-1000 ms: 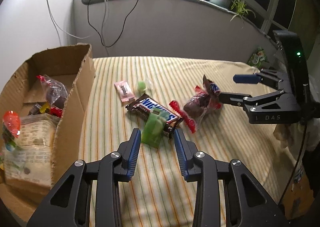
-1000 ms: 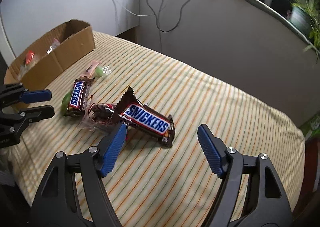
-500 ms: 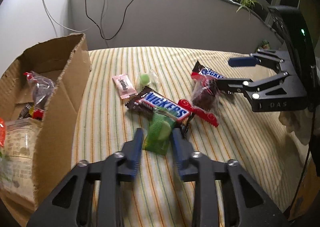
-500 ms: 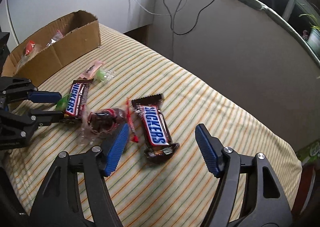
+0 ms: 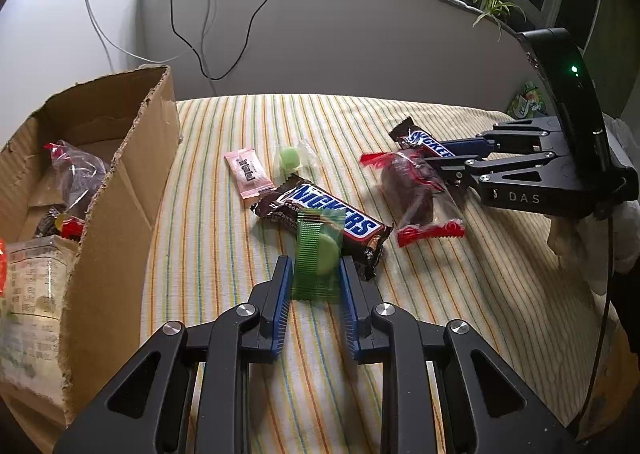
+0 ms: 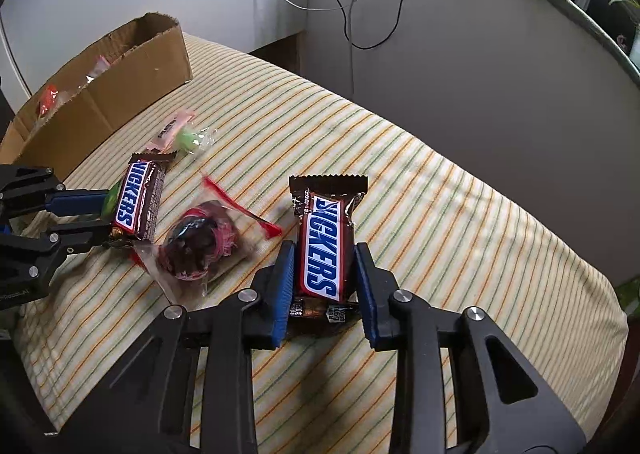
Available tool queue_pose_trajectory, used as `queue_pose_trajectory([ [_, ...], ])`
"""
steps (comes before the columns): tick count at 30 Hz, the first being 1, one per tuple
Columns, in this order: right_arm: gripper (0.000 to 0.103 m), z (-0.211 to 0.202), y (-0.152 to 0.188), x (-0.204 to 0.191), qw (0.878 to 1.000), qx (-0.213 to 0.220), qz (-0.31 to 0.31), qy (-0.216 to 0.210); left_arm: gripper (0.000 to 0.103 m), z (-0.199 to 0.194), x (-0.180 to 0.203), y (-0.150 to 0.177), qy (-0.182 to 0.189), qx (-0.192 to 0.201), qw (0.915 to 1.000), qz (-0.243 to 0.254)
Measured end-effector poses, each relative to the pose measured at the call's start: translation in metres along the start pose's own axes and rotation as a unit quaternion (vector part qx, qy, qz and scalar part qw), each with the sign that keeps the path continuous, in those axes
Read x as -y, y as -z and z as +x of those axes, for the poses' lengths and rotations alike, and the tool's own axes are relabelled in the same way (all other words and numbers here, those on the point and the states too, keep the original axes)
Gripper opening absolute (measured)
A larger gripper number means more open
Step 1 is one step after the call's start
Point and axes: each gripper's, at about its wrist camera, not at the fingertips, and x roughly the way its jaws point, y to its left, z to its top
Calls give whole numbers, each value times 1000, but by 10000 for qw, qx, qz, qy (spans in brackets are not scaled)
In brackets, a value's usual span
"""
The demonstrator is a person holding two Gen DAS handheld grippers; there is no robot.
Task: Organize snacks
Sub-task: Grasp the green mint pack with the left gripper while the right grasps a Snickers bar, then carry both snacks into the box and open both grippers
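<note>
two tools are both clenched on snacks over the striped bench [image 5: 460, 306]. the left tool [image 5: 316, 286] pinches a green packet [image 5: 319, 254] between its blue pads, its top lying over a snickers bar [image 5: 324, 210]. the right tool [image 6: 324, 278] grips another snickers [image 6: 324, 242] lengthwise by its sides. a red-ended candy bag [image 6: 200, 242] lies between the tools; the box [image 5: 120, 182] stands at left.
</note>
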Motion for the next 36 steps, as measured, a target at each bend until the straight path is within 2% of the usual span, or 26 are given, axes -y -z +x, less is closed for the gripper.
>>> queue_pose_trajectory([
  [16, 30, -49, 6, 2, 9989, 374, 267, 93, 22, -48, -10, -2, 73, 524, 9985, -170],
  [29, 30, -84, -14, -51, 9971, 748, 15, -125, 22, -90, -43, 11, -181, 907, 9947, -444],
  [36, 30, -79, -40, -79, 9961, 841, -127, -226, 22, -108, -72, 11, -435, 1062, 9913, -650],
])
